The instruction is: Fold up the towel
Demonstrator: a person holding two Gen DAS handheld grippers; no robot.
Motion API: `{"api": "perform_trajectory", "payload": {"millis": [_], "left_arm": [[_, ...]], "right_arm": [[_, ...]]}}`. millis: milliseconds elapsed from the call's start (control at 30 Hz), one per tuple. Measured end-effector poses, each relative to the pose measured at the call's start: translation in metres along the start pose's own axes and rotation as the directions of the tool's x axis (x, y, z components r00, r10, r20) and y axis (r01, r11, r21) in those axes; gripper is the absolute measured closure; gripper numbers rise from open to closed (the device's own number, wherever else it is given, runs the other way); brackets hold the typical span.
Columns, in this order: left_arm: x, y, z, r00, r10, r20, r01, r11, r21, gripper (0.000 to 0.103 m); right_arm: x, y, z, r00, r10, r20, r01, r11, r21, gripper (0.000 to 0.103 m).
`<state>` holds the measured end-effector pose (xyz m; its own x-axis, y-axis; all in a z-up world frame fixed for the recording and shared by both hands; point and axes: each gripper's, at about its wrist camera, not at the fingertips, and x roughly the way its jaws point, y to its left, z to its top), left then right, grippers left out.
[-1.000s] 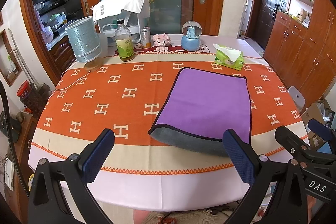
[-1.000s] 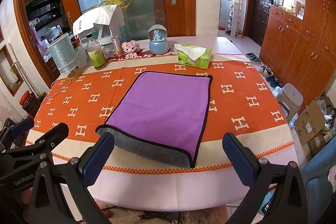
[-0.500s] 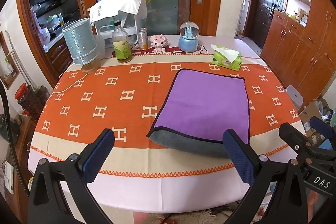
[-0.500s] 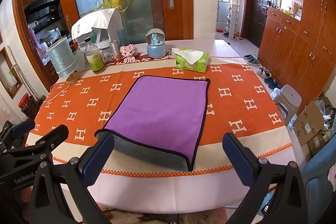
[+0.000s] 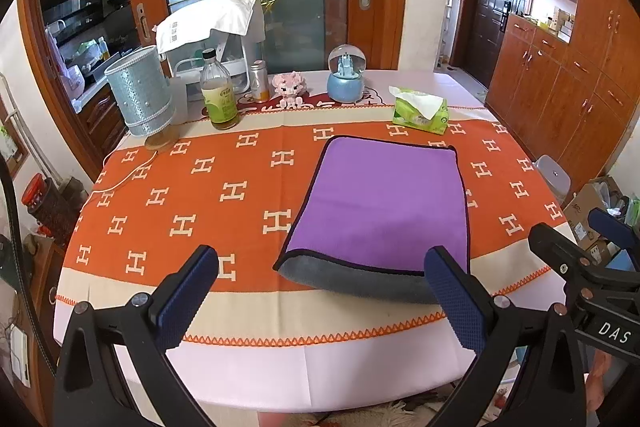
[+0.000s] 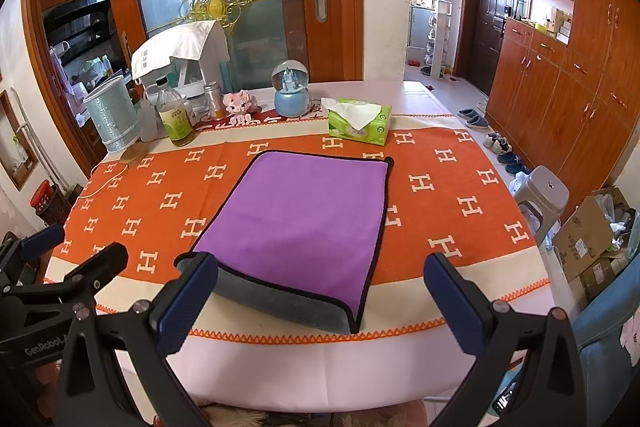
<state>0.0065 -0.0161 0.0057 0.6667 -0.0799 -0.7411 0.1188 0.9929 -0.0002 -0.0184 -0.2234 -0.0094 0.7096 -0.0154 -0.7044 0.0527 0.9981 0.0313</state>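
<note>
Before you, worktop [image 5: 248, 367] under orange H-patterned cloth [image 5: 192, 187], green tissue box [image 6: 359, 122], blue snow globe [image 6: 291, 89], green-labelled bottle [image 5: 218, 91], pale blue lamp [image 5: 141, 95], grey stool [image 6: 544, 193]

Glass sliding door [image 6: 224, 7] with gold ornament stood behind desk [image 6: 440, 95]; wooden cabinets [image 6: 560, 99] lined right wall; daylight entered hallway.
</note>
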Motion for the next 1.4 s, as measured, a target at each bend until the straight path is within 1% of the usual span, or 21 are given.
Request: {"api": "perform_trajectory", "payload": {"millis": [233, 400, 467, 567, 667, 733, 800, 900, 967, 1000, 1033, 1067, 1100, 1133, 1200, 1233, 1267, 1400], "left_arm": [[0.001, 0.002, 0.004, 1.0, -0.014, 0.008, 0.014, 1.0, 0.005, 0.001], [0.007, 0.008, 0.012, 0.999, -0.032, 0.022, 0.031, 0.999, 0.023, 0.001], [0.013, 0.012, 0.016, 0.999, -0.047, 0.026, 0.046, 0.998, 0.037, 0.001], [0.023, 0.014, 0.018, 0.997, -0.066, 0.032, 0.064, 0.995, 0.08, 0.001], [0.038, 0.013, 0.021, 0.997, -0.07, 0.028, 0.066, 0.99, 0.124, 0.001], [0.05, 0.013, 0.021, 0.997, -0.076, 0.014, 0.073, 0.986, 0.15, 0.001], [0.063, 0.013, 0.021, 0.995, -0.095, -0.009, 0.095, 0.981, 0.17, 0.001], [0.081, 0.014, 0.017, 0.988, -0.153, -0.038, 0.157, 0.967, 0.198, 0.003], [0.093, 0.015, 0.013, 0.977, -0.203, -0.072, 0.214, 0.952, 0.219, 0.005], [0.101, 0.016, 0.01, 0.971, -0.219, -0.09, 0.235, 0.944, 0.231, 0.006], [0.109, 0.017, 0.008, 0.967, -0.23, -0.109, 0.25, 0.936, 0.246, 0.007], [0.115, 0.016, 0.005, 0.966, -0.23, -0.12, 0.254, 0.933, 0.254, 0.012], [0.124, 0.017, 0.003, 0.961, -0.237, -0.139, 0.267, 0.927, 0.263, 0.017], [0.13, 0.017, 0.0, 0.959, -0.241, -0.151, 0.275, 0.923, 0.27, 0.02], [0.142, 0.017, -0.006, 0.951, -0.256, -0.173, 0.297, 0.913, 0.279, 0.03], [0.147, 0.018, -0.009, 0.945, -0.269, -0.187, 0.314, 0.907, 0.282, 0.031], [0.154, 0.021, -0.012, 0.935, -0.285, -0.209, 0.337, 0.899, 0.28, 0.031], [0.171, 0.029, -0.02, 0.914, -0.323, -0.245, 0.384, 0.883, 0.269, 0.031]], "right_arm": [[-0.001, 0.003, 0.002, 1.0, -0.015, 0.009, 0.015, 1.0, -0.021, 0.0], [0.0, 0.009, 0.003, 0.998, -0.057, 0.017, 0.058, 0.996, -0.061, 0.0], [0.0, 0.007, 0.002, 0.998, -0.051, 0.026, 0.052, 0.997, -0.063, 0.0], [0.003, 0.0, 0.0, 0.999, -0.017, 0.028, 0.018, 0.999, -0.034, 0.0], [0.011, -0.007, 0.0, 1.0, -0.018, 0.02, 0.018, 1.0, -0.011, 0.0], [0.018, -0.011, -0.002, 1.0, -0.019, 0.008, 0.019, 1.0, -0.006, 0.001], [0.025, -0.014, -0.003, 1.0, -0.02, -0.004, 0.02, 1.0, -0.002, 0.001], [0.036, -0.018, -0.006, 0.999, -0.031, -0.017, 0.031, 1.0, -0.006, 0.002], [0.044, -0.021, -0.008, 0.999, -0.035, -0.029, 0.035, 0.999, -0.01, 0.008], [0.049, -0.023, -0.01, 0.999, -0.037, -0.04, 0.037, 0.999, -0.013, 0.01], [0.055, -0.024, -0.012, 0.998, -0.037, -0.055, 0.036, 0.999, -0.016, 0.014], [0.061, -0.024, -0.014, 0.997, -0.034, -0.07, 0.033, 0.999, -0.021, 0.017], [0.067, -0.025, -0.017, 0.996, -0.034, -0.084, 0.032, 0.999, -0.026, 0.017], [0.073, -0.025, -0.021, 0.994, -0.037, -0.101, 0.034, 0.999, -0.033, 0.017], [0.081, -0.026, -0.027, 0.992, -0.036, -0.117, 0.031, 0.999, -0.041, 0.017], [0.085, -0.027, -0.031, 0.992, -0.029, -0.122, 0.024, 0.999, -0.045, 0.017], [0.088, -0.027, -0.034, 0.992, -0.017, -0.125, 0.011, 0.999, -0.048, 0.018], [0.097, -0.026, -0.047, 0.992, 0.015, -0.127, -0.022, 0.998, -0.057, 0.019]]}}
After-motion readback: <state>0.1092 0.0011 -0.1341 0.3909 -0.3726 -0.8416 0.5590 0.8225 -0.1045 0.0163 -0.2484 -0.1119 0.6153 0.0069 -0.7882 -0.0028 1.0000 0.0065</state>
